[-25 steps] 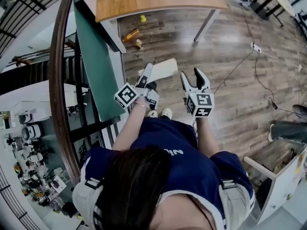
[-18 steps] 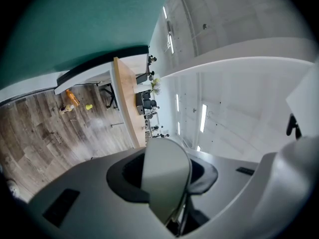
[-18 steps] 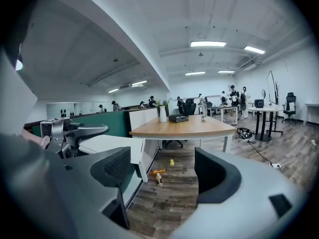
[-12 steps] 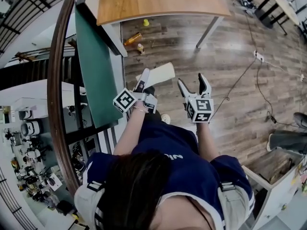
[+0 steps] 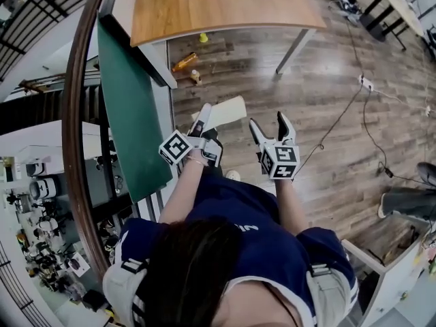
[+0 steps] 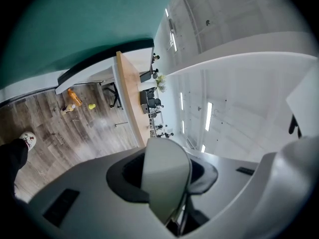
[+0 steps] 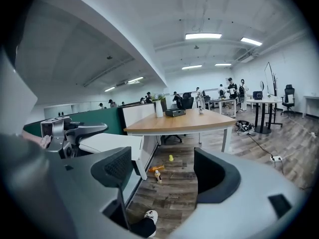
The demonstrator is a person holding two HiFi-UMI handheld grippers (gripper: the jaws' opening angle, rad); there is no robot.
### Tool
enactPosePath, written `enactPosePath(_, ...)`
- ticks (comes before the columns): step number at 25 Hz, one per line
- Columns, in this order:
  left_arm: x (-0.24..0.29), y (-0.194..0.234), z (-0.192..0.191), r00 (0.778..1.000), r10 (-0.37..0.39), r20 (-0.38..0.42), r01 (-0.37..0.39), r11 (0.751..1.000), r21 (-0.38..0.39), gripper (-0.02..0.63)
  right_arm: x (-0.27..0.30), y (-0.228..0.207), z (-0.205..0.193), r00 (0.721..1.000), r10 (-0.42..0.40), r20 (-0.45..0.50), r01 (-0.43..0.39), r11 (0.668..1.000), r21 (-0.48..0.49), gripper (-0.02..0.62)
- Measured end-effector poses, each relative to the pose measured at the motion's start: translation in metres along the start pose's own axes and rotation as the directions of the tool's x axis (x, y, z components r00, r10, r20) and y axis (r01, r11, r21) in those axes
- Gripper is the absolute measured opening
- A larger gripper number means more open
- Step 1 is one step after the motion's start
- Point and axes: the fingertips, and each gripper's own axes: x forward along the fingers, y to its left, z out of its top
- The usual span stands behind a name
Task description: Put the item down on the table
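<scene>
My left gripper (image 5: 206,112) is shut on a flat white card (image 5: 226,111), held out over the wooden floor in the head view. In the left gripper view the card (image 6: 167,171) stands edge-up between the two dark pads. To its right, my right gripper (image 5: 267,121) stands open with nothing between its fingers. The right gripper view shows its jaws (image 7: 167,171) wide apart, with only floor between them. The wooden table (image 5: 218,5) lies ahead, beyond both grippers. It also shows in the right gripper view as a table (image 7: 179,122) carrying a few small things.
A green partition (image 5: 129,114) with a white desk runs along the left. An orange bottle (image 5: 184,61), a small bottle (image 5: 195,77) and a yellow object (image 5: 202,37) lie on the floor under the table. A cable and power strip (image 5: 366,82) cross the floor at right. Distant people stand among far desks.
The right gripper's jaws have spread wider. Both grippers, with the card still held in the left one, have shifted slightly as the person moved toward the table.
</scene>
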Motion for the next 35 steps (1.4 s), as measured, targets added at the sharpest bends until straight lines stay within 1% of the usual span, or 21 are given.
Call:
enactPosePath(4, 0.035, -0.003, 0.023, 0.999, -0.048, -0.001, 0.048, 0.999, -0.015, 0.144, 0.030, 0.000, 0.012, 1.000, -0.003, 0.004, 0.003, 1.000, -0.018, 0.382)
enactPosePath(8, 0.066, -0.003, 0.048, 0.997, -0.073, -0.008, 0.073, 0.997, 0.008, 0.144, 0.058, -0.004, 0.018, 1.000, -0.015, -0.012, 0.015, 1.000, -0.021, 0.382)
enactPosePath(10, 0.093, 0.001, 0.071, 0.995, -0.097, -0.009, 0.097, 0.995, -0.028, 0.144, 0.088, -0.007, 0.032, 0.999, -0.029, -0.017, 0.029, 0.999, -0.025, 0.379)
enactPosePath(11, 0.106, 0.005, 0.084, 0.995, -0.100, -0.010, 0.099, 0.994, -0.042, 0.144, 0.103, -0.008, 0.039, 0.999, -0.038, -0.019, 0.038, 0.999, -0.025, 0.379)
enactPosePath(14, 0.134, 0.019, 0.115, 0.997, -0.057, -0.044, 0.056, 0.998, -0.015, 0.144, 0.141, -0.009, 0.057, 0.998, -0.062, -0.022, 0.062, 0.998, -0.018, 0.379)
enactPosePath(17, 0.165, 0.021, 0.134, 0.992, -0.100, -0.070, 0.098, 0.995, -0.036, 0.144, 0.175, -0.008, 0.067, 0.997, -0.075, -0.026, 0.074, 0.997, -0.012, 0.377)
enactPosePath(18, 0.173, 0.023, 0.139, 0.992, -0.097, -0.082, 0.094, 0.995, -0.037, 0.144, 0.185, -0.009, 0.067, 0.996, -0.078, -0.035, 0.078, 0.997, -0.010, 0.377)
enactPosePath(22, 0.192, 0.040, 0.153, 0.989, -0.040, -0.140, 0.040, 0.999, -0.004, 0.144, 0.217, -0.003, 0.061, 0.994, -0.084, -0.072, 0.085, 0.996, 0.004, 0.376)
enactPosePath(23, 0.197, 0.044, 0.157, 0.989, -0.029, -0.146, 0.029, 1.000, -0.004, 0.144, 0.223, -0.001, 0.063, 0.994, -0.084, -0.076, 0.085, 0.996, 0.006, 0.376)
enactPosePath(25, 0.206, 0.046, 0.165, 0.989, -0.045, -0.140, 0.041, 0.999, -0.032, 0.144, 0.234, -0.002, 0.066, 0.992, -0.087, -0.086, 0.088, 0.996, 0.007, 0.375)
enactPosePath(26, 0.210, 0.048, 0.168, 0.989, -0.046, -0.140, 0.042, 0.998, -0.036, 0.144, 0.238, -0.004, 0.066, 0.992, -0.091, -0.090, 0.092, 0.996, 0.009, 0.374)
enactPosePath(29, 0.217, 0.055, 0.170, 0.987, -0.007, -0.159, 0.004, 1.000, -0.016, 0.144, 0.245, -0.015, 0.069, 0.989, -0.110, -0.095, 0.113, 0.993, 0.020, 0.374)
enactPosePath(32, 0.230, 0.055, 0.168, 0.985, 0.004, -0.170, -0.009, 1.000, -0.025, 0.144, 0.248, -0.029, 0.078, 0.987, -0.131, -0.089, 0.135, 0.990, 0.033, 0.374)
enactPosePath(35, 0.249, 0.058, 0.168, 0.982, 0.016, -0.188, -0.020, 1.000, -0.019, 0.144, 0.257, -0.043, 0.080, 0.985, -0.151, -0.080, 0.156, 0.985, 0.067, 0.374)
